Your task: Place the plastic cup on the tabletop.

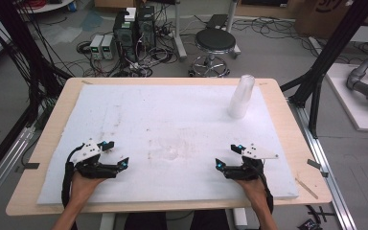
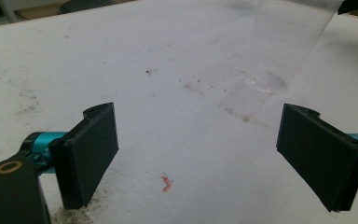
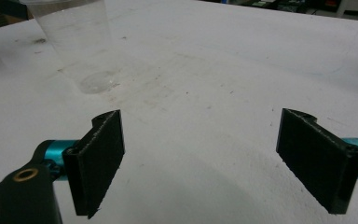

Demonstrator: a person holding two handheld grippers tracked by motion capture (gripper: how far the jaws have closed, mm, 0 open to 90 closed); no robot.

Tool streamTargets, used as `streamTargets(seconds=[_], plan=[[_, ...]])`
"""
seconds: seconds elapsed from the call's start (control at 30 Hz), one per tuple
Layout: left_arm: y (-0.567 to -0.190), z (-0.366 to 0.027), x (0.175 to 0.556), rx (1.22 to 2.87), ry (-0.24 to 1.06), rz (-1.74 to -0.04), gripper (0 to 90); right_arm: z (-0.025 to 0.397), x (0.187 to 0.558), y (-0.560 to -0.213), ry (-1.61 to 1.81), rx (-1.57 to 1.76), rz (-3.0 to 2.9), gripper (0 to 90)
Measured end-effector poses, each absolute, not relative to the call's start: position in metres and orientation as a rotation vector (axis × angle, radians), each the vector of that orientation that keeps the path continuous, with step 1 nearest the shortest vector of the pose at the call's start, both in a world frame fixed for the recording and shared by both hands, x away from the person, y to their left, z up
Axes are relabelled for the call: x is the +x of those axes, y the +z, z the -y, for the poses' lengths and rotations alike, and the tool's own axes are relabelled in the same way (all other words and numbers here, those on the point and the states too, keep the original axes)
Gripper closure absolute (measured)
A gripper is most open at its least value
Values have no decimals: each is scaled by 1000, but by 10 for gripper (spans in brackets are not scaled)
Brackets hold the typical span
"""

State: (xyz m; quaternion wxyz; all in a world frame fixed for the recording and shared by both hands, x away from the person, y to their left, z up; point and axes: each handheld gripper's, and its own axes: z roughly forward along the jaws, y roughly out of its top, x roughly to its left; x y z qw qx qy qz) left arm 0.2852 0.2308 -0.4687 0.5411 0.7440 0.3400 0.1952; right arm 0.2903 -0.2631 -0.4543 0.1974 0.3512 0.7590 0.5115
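Note:
A clear plastic cup (image 2: 279, 51) stands upright on the white foam board (image 1: 172, 110), ahead and to the right of my left gripper (image 2: 200, 140). The same cup (image 3: 77, 46) is ahead and to the left of my right gripper (image 3: 200, 140). In the high view it is only a faint outline (image 1: 171, 151) between the two grippers. The left gripper (image 1: 116, 153) and the right gripper (image 1: 228, 155) rest near the board's front edge, facing each other. Both are open with nothing between their jaws.
A stack of clear cups (image 1: 241, 96) stands upside down at the board's back right. The board lies on a wooden table (image 1: 278, 91). Beyond the table are a stool (image 1: 214, 43), computer boxes (image 1: 134, 28) and cables on the floor.

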Motion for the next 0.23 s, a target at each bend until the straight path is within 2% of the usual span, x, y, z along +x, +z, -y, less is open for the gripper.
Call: streamTargets(seconds=[0.23], plan=[[-469, -232, 283, 1746, 473, -816, 125, 264, 290, -454, 1441, 996, -2116, 152]])
